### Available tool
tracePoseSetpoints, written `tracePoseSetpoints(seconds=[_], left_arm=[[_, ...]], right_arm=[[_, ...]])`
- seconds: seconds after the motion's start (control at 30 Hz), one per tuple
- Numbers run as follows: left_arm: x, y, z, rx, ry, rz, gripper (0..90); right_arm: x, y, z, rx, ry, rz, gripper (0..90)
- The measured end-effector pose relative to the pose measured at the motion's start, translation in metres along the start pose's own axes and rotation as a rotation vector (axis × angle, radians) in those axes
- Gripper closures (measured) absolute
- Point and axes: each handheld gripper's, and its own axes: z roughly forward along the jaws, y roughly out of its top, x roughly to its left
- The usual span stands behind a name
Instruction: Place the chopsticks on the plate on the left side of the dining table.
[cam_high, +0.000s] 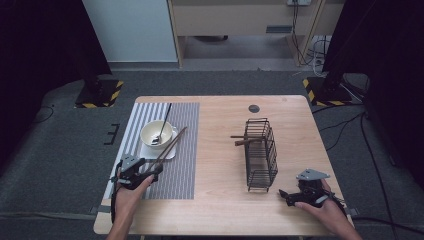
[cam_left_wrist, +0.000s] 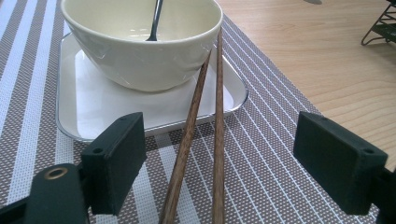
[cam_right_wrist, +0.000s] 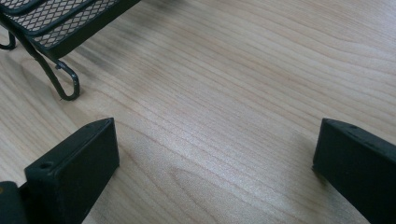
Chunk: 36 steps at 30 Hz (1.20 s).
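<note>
Chopsticks lean on the bowl rim between the left gripper's spread jaws, untouched. Bump could roll them off. Right gripper gapes empty.

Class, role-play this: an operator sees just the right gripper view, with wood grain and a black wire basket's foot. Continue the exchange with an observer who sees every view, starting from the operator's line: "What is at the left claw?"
Observer: Two brown wooden chopsticks lie between the open jaws of the left claw; the pads do not touch them.
Operator: Where do they point?
Observer: They cross the rim of a white square tray, and their far ends reach a cream ceramic bowl.
Operator: Anything in that bowl?
Observer: A dark metal spoon stands in it.
</note>
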Motion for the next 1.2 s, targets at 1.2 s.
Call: tracePoseSetpoints(seconds=[1.2], left_arm=[[0.002,-0.013,0.015,0.135,0.064,0.064,34.4]], right_arm=[[0.0,0.0,0.0,0.001,-0.001,0.003,0.2]])
